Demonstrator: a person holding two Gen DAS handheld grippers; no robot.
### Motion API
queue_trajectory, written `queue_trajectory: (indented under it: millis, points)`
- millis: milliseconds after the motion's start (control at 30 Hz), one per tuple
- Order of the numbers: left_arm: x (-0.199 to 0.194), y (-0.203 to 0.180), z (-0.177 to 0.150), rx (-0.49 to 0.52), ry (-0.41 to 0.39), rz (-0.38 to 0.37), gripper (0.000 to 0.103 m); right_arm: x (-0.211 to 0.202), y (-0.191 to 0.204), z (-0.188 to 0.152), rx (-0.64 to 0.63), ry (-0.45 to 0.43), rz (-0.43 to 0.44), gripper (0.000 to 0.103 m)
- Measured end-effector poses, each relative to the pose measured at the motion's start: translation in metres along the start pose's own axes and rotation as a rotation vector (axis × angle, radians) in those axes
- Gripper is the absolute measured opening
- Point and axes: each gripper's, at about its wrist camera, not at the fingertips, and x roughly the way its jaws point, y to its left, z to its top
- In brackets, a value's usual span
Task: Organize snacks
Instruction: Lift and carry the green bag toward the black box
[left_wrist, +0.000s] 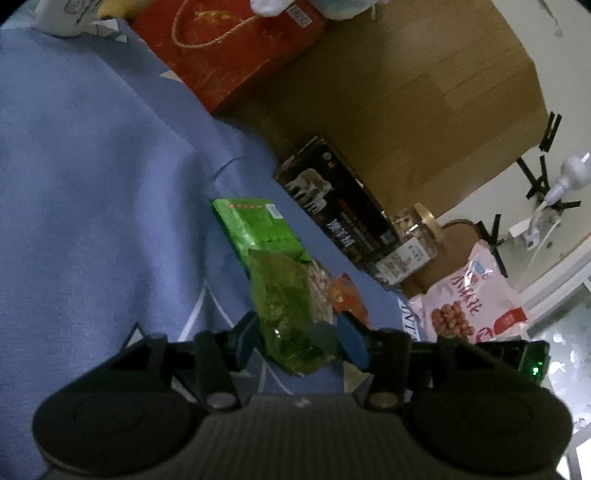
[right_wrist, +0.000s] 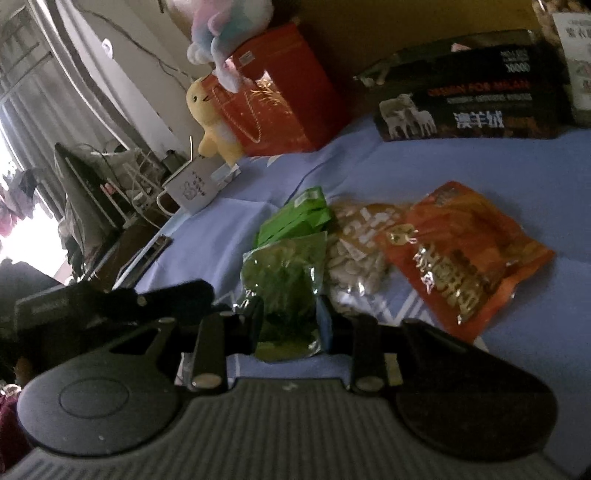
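Blue bed sheet (right_wrist: 461, 158) carries snacks; the clear green bag (right_wrist: 284, 295) points lengthwise away from the right gripper (right_wrist: 290, 326) pinching it, while the left gripper (left_wrist: 295, 339) stands spread around it.

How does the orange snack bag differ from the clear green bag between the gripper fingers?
The orange snack bag is opaque and printed; the clear green bag is see-through, showing green contents. The orange bag lies apart from both grippers, while the green bag sits between the right gripper fingers. The orange bag looks wider and flatter. Both are crinkly plastic packs on the blue sheet.
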Motion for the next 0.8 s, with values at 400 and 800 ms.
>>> queue_trajectory:
  millis: [400,800]
  points:
    - [-0.001,-0.006,0.003,0.044,-0.033,0.02,0.02,-0.01,0.007,0.002,-0.006,-0.065,0.066,0.021]
    - [0.079,-0.098,0.123,0.292,-0.037,-0.082,0.019,-0.042,0.006,0.095,-0.103,-0.311,-0.09,0.021]
